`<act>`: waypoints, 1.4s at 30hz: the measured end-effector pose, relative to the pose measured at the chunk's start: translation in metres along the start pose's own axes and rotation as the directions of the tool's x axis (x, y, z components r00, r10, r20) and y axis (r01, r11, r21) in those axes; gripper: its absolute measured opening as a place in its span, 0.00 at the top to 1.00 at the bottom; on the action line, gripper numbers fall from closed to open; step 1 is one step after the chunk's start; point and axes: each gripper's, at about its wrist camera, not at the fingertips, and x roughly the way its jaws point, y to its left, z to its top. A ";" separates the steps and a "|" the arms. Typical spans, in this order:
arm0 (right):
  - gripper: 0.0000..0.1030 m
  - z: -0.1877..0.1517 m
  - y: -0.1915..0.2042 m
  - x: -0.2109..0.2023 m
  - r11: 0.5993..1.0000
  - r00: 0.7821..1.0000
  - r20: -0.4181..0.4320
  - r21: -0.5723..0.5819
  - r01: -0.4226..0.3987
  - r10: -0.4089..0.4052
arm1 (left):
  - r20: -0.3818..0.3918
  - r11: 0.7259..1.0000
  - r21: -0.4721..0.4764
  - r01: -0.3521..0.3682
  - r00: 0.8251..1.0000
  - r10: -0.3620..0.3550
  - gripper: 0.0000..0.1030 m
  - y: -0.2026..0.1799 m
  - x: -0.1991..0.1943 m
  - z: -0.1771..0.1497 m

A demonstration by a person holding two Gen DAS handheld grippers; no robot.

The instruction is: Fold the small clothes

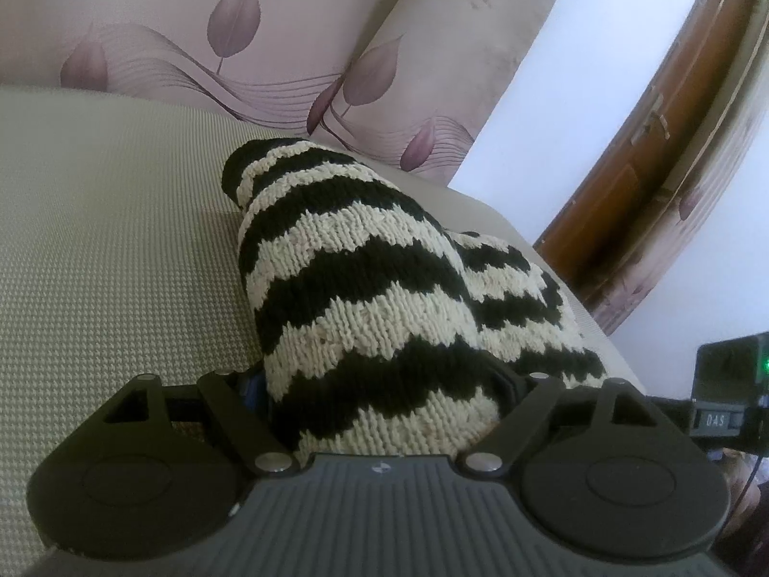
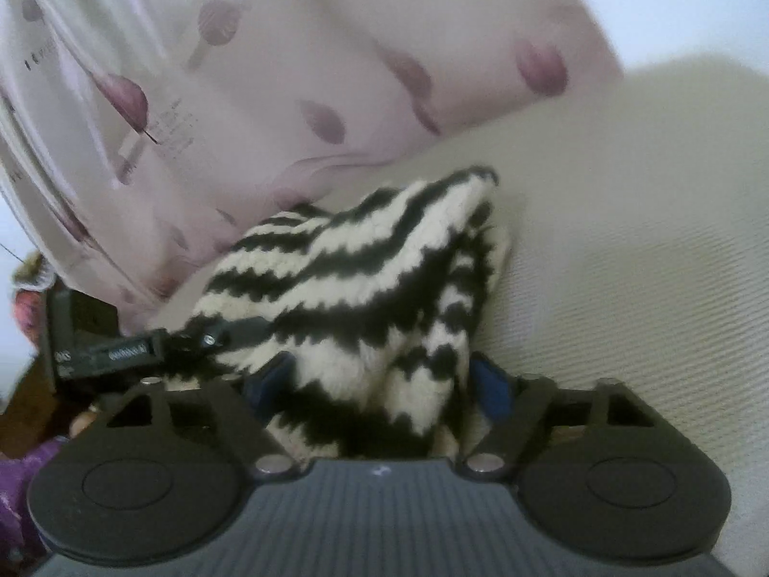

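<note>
Black and cream zigzag-striped knitted garment (image 1: 365, 288) fills the space right in front of both tools. It looks thick, soft and floppy, like wool. I think it is light, bends easily, and will sag wherever nobody holds it. It should not slip much, because the knit is bumpy. The best place to hold it looks like an edge or a corner, pinching all the layers at once.

Closest in the left view, the left tool (image 1: 384, 413) has the knit bunched between its two fingers, so it looks clamped on the cloth. From there the garment rises away like a small hill, and its far end rests on the pale woven sofa cushion (image 1: 110, 240). Further off stands a pink cushion with purple leaf prints (image 1: 269, 57), and a brown wooden door (image 1: 673, 144) is off to the right.

In the blurry right view, the right tool (image 2: 379, 399) also has the knit squeezed between its blue finger pads (image 2: 492, 387). Both tools point forward and low, close over the sofa, side by side. The left tool shows just to its left, holding the same cloth.
</note>
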 end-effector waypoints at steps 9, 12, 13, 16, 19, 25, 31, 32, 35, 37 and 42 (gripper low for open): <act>0.26 0.009 -0.002 0.025 0.999 0.999 -0.018 0.034 -0.038 0.039 | 0.008 0.999 0.029 -0.034 0.999 0.034 0.16 -0.001 -0.002 -0.003; 0.26 0.009 0.001 0.025 0.999 0.999 -0.016 0.018 -0.028 0.028 | 0.010 0.999 0.035 -0.039 0.999 0.039 0.15 -0.002 -0.001 -0.004; 0.27 0.009 0.000 0.025 0.999 0.999 -0.016 0.025 -0.033 0.033 | 0.010 0.999 0.035 -0.040 0.999 0.039 0.15 -0.002 -0.001 -0.005; 0.27 0.009 -0.007 0.022 0.996 0.998 -0.012 0.069 -0.062 0.063 | 0.011 0.998 0.038 -0.042 0.999 0.041 0.15 -0.002 -0.002 -0.005; 0.27 0.009 -0.016 0.018 0.986 0.994 -0.006 0.126 -0.105 0.107 | 0.012 0.998 0.044 -0.046 0.999 0.046 0.14 -0.004 -0.001 -0.004; 0.18 0.010 -0.011 0.018 0.985 0.994 -0.009 0.132 -0.108 0.110 | 0.014 0.997 0.052 -0.052 0.999 0.051 0.14 -0.004 -0.001 -0.003; 0.14 0.016 -0.013 0.024 0.981 0.993 0.006 0.154 -0.119 0.120 | 0.017 0.995 0.063 -0.071 0.997 0.071 0.10 -0.006 0.000 -0.004; 0.14 0.017 -0.012 0.025 0.982 0.993 0.001 0.151 -0.115 0.116 | 0.018 0.995 0.064 -0.073 0.997 0.072 0.09 -0.006 0.001 -0.004; 0.10 0.019 -0.007 0.030 0.987 0.994 -0.011 0.123 -0.106 0.108 | 0.018 0.995 0.064 -0.073 0.997 0.072 0.09 -0.006 0.001 -0.004; 0.10 0.018 -0.003 0.032 0.991 0.995 -0.015 0.097 -0.093 0.095 | 0.019 0.995 0.065 -0.073 0.997 0.072 0.09 -0.006 0.001 -0.004; 0.42 0.014 -0.010 0.027 0.991 0.997 -0.018 0.110 -0.075 0.078 | 0.016 0.996 0.065 -0.069 0.998 0.068 0.09 -0.005 0.001 -0.004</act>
